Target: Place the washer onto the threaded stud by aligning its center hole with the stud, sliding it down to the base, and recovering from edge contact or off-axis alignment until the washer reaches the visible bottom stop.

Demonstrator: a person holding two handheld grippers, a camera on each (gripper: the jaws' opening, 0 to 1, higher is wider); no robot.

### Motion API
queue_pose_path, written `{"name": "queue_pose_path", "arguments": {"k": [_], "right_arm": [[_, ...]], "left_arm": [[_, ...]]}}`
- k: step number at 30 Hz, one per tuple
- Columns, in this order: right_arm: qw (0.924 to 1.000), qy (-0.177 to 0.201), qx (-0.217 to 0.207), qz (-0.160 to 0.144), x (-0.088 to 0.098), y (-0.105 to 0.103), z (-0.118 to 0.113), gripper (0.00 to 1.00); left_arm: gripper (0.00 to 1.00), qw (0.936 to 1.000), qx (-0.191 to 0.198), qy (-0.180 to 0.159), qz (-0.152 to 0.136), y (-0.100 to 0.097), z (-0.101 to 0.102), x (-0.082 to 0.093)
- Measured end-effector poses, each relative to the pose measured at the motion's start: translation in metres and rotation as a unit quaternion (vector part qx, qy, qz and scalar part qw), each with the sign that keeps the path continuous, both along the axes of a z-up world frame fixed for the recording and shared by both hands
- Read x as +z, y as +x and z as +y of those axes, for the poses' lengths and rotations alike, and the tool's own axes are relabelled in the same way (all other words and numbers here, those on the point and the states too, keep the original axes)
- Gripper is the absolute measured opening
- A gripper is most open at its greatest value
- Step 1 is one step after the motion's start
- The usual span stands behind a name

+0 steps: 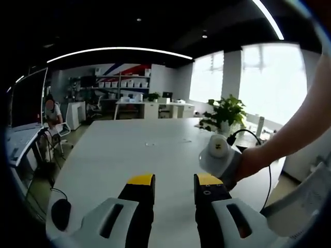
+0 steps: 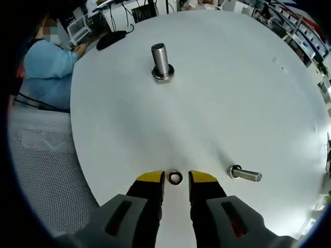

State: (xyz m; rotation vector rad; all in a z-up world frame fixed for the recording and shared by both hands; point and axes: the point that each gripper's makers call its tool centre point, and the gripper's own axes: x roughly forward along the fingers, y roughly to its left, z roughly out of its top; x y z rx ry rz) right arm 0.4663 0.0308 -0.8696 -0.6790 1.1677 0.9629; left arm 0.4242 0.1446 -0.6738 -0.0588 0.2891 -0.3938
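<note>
The threaded stud (image 2: 161, 61) stands upright on its wide base at the far side of the white round table (image 2: 217, 103). A small metal washer (image 2: 175, 178) lies on the table between the yellow tips of my right gripper (image 2: 176, 179). The jaws are open, with a thin gap on each side of the washer. My left gripper (image 1: 174, 182) hovers open over the table (image 1: 134, 150) with nothing between its jaws. From the right of the left gripper view, a person's arm (image 1: 289, 139) comes in holding the other gripper's white rear.
A second bolt (image 2: 246, 174) lies on its side to the right of the washer. A black mouse (image 1: 61, 213) sits near the table edge. A person in a blue top (image 2: 49, 62) sits at the far left. Desks, shelves and a potted plant (image 1: 226, 112) stand beyond the table.
</note>
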Motion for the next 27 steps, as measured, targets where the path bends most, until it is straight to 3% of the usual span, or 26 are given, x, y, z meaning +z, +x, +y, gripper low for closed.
{"name": "queue_pose_path", "arguments": {"k": [17, 23, 27], "right_arm": [[0.9999, -0.006, 0.005, 0.006, -0.0061, -0.0015, -0.0039, 0.19], [0.9981, -0.018, 0.056, -0.019, -0.0078, -0.0032, -0.0047, 0.19], [0.9988, -0.009, 0.045, -0.017, -0.0076, -0.0016, -0.0055, 0.18]], "left_arm": [[0.28, 1.0, 0.005, 0.0, 0.002, 0.0, 0.0023, -0.0008], [0.28, 1.0, 0.005, 0.001, 0.001, -0.0001, 0.0021, -0.0005], [0.28, 1.0, 0.006, 0.001, 0.002, -0.0001, 0.0028, -0.0003]]}}
